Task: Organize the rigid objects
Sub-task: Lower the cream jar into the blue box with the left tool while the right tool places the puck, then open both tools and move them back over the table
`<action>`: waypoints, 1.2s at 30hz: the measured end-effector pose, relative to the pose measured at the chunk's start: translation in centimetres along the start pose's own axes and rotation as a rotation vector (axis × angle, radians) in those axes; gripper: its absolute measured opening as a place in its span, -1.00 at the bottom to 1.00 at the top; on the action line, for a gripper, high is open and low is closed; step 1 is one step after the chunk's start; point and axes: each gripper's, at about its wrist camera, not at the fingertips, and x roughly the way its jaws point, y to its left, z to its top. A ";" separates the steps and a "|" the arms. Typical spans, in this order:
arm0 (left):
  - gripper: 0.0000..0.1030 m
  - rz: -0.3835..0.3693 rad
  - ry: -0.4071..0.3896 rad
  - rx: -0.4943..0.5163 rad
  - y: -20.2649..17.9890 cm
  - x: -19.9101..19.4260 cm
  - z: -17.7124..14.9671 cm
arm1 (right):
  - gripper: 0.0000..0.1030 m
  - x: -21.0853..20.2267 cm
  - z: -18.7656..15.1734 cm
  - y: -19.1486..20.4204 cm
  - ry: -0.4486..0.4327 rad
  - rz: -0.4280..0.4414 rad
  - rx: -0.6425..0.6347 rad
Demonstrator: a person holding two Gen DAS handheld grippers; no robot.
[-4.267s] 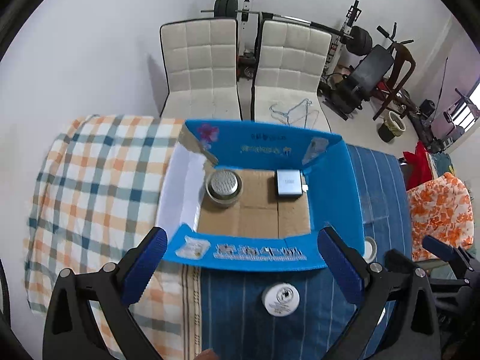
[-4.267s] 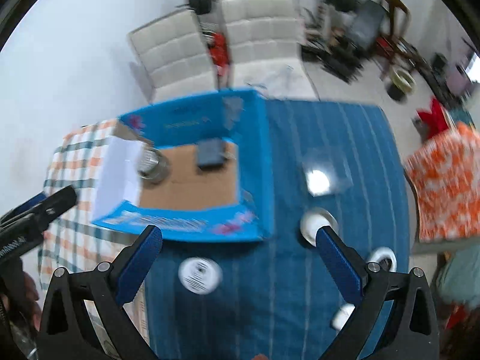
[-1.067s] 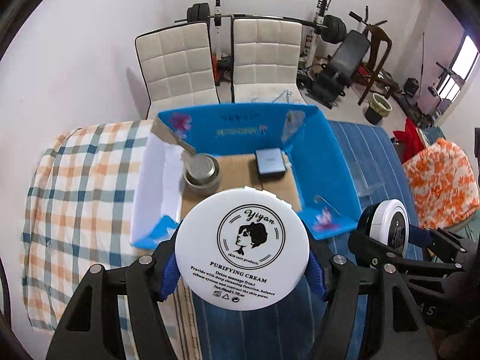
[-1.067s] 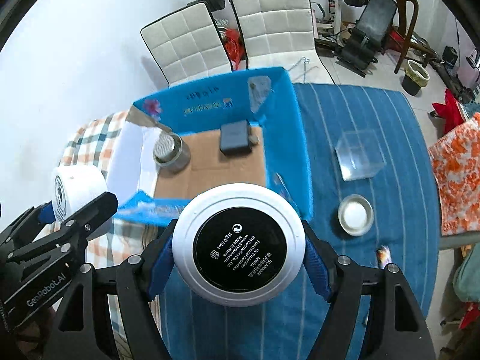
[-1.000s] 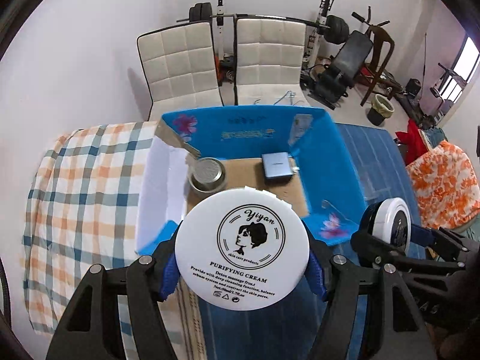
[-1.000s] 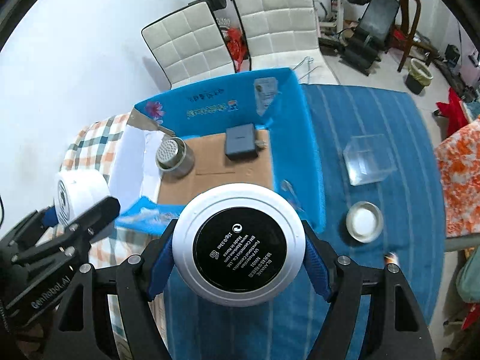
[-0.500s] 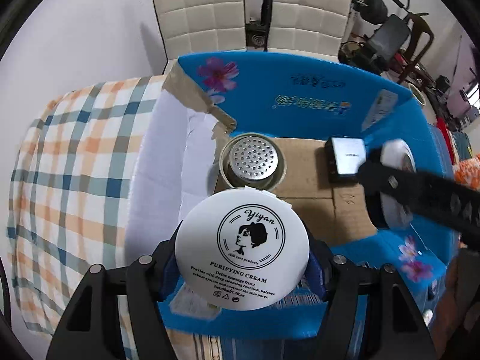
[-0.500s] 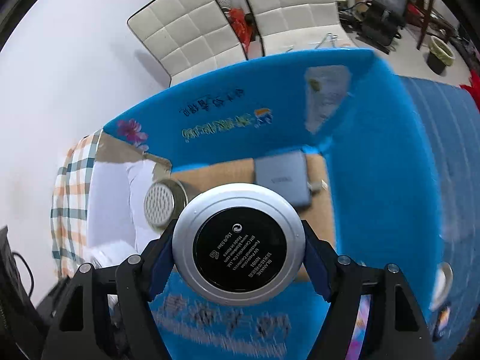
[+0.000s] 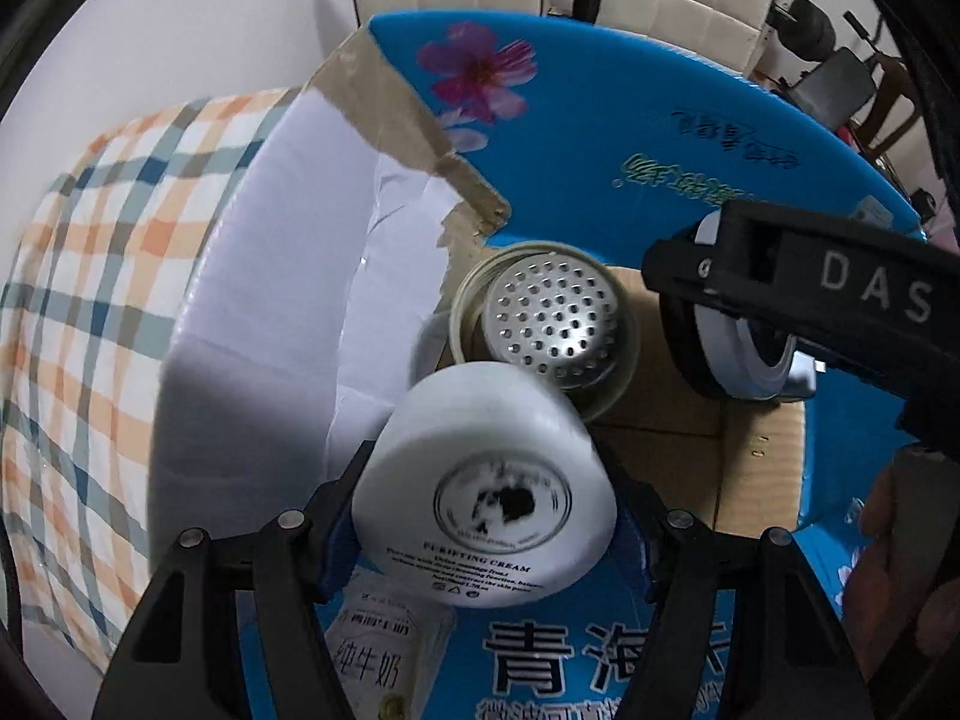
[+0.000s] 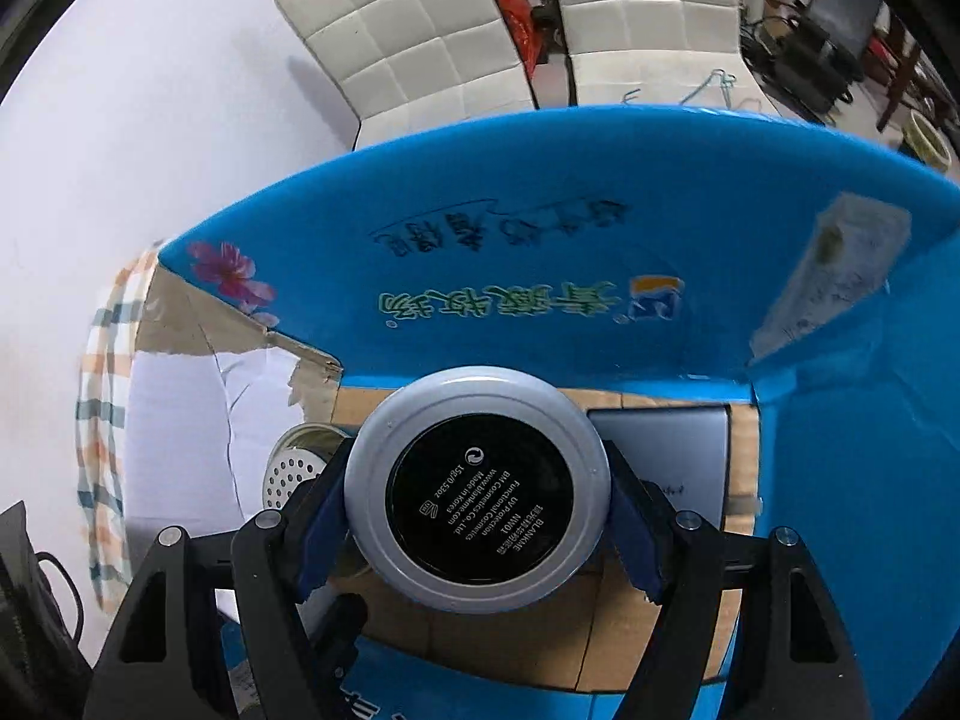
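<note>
My left gripper [image 9: 483, 531] holds a white "Purifying Cream" jar [image 9: 483, 498], blurred and tilted forward between the pads, over the near-left part of the blue cardboard box [image 9: 630, 138]. My right gripper [image 10: 478, 498] is shut on a silver jar with a black base label [image 10: 478, 495], low inside the same box [image 10: 540, 228]. The right gripper with its jar also shows in the left wrist view [image 9: 744, 324]. On the box floor lie a perforated metal strainer cup [image 9: 549, 315], also in the right wrist view [image 10: 294, 468], and a grey flat device [image 10: 666, 444].
The box has raised blue flaps and a white left flap [image 9: 264, 276]. A checked cloth [image 9: 78, 312] covers the table at the left. Two white padded chairs [image 10: 456, 30] stand behind the box against the wall.
Both grippers have moved forward and down into the box. The white jar has tipped forward in the left gripper and looks blurred. The right jar now sits beside the strainer and the grey device.
</note>
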 end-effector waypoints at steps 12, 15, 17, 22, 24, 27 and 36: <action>0.28 -0.040 0.082 -0.040 0.4 1.0 -0.4 | 0.54 1.1 1.8 0.3 0.046 -0.028 -0.071; 0.28 -0.042 0.101 -0.039 0.5 1.2 -0.4 | 0.90 1.0 1.9 0.5 0.054 -0.027 -0.077; 0.33 -0.052 0.089 -0.047 0.6 0.8 -0.5 | 0.97 0.8 2.0 0.3 0.049 -0.022 -0.072; 0.81 -0.054 0.050 -0.026 0.0 -0.7 -0.4 | 0.97 -1.0 1.5 -0.5 0.041 -0.037 -0.066; 0.81 -0.052 0.032 -0.029 0.1 -1.5 -0.3 | 0.97 -2.1 1.1 -0.9 0.037 -0.052 -0.070; 0.81 -0.039 0.018 -0.028 0.3 -2.5 -0.4 | 0.97 -3.7 0.3 -1.5 0.024 -0.084 -0.081; 0.81 0.013 -0.026 -0.017 2.1 -5.4 -0.9 | 0.98 -9.0 -4.2 -3.9 -0.003 -0.179 -0.073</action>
